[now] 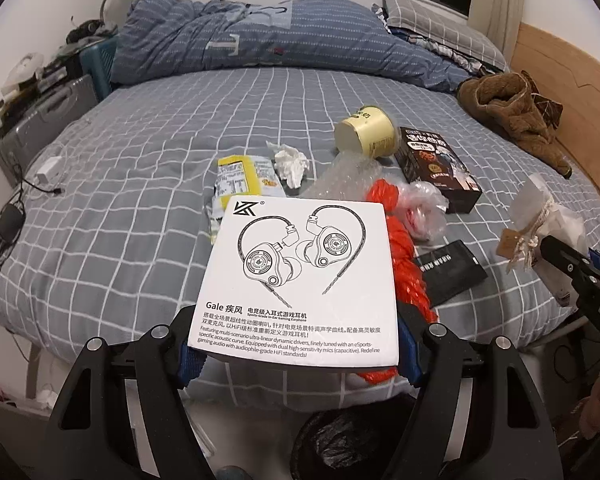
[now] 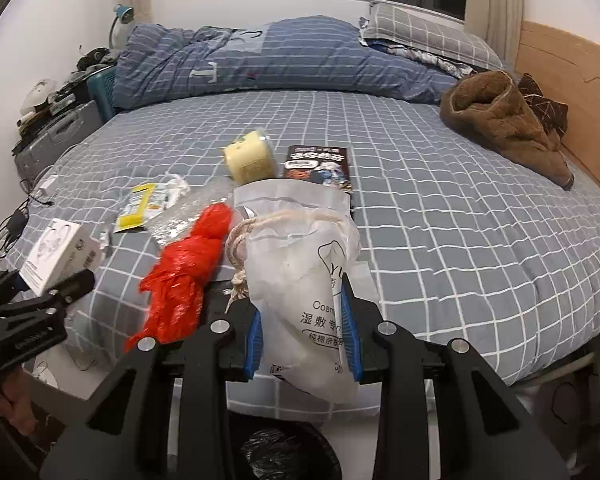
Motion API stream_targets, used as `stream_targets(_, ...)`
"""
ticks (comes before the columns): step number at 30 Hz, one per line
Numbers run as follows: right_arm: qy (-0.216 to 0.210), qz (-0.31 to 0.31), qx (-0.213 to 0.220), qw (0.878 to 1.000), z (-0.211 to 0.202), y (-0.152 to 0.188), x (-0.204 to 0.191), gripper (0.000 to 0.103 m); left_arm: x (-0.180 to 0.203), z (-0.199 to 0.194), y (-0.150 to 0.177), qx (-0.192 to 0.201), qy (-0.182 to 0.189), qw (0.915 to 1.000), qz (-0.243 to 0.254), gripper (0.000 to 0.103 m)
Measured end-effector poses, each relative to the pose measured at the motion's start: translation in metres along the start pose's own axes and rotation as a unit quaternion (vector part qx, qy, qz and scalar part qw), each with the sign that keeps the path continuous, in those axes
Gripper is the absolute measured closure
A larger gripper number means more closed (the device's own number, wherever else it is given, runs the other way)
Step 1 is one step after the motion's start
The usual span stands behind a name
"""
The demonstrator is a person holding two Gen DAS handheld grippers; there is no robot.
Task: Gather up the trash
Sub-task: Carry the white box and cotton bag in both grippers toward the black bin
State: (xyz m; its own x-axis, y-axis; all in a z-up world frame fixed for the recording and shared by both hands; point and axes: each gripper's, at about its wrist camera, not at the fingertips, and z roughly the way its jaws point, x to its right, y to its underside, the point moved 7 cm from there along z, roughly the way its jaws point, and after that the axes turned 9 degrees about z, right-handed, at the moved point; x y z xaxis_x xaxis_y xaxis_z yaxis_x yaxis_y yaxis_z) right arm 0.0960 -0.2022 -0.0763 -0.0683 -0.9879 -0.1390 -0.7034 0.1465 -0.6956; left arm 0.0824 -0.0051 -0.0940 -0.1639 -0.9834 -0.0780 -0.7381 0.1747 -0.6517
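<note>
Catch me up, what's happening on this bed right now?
A person with a gripper in each hand is clearing trash off the bed. The left gripper is shut on a white earphone box; the right gripper is shut on a white drawstring bag. Both are held up over a black-lined bin at the bed's edge. Still lying on the bed: a red plastic bag, a yellow cup, a yellow wrapper, a crumpled tissue and a black box.

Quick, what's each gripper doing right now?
Left gripper: shut on the white earphone box.
Right gripper: shut on the white drawstring bag.
</note>
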Motion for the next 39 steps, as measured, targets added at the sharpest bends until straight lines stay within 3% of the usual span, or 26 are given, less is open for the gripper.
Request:
stream_targets(19, -0.027, -0.017, -0.025, 0.999, -0.029, 0.050, -0.028, 0.072, 0.024, -0.028, 0.036, -0.006, 0.006, 1.0000, 0.003, 0.032)
stream_targets(39, -0.014, -0.026, -0.086, 0.996, -0.049, 0.128, -0.025, 0.072, 0.036, -0.047, 0.111, -0.068, 0.007, 0.9977, 0.004, 0.032)
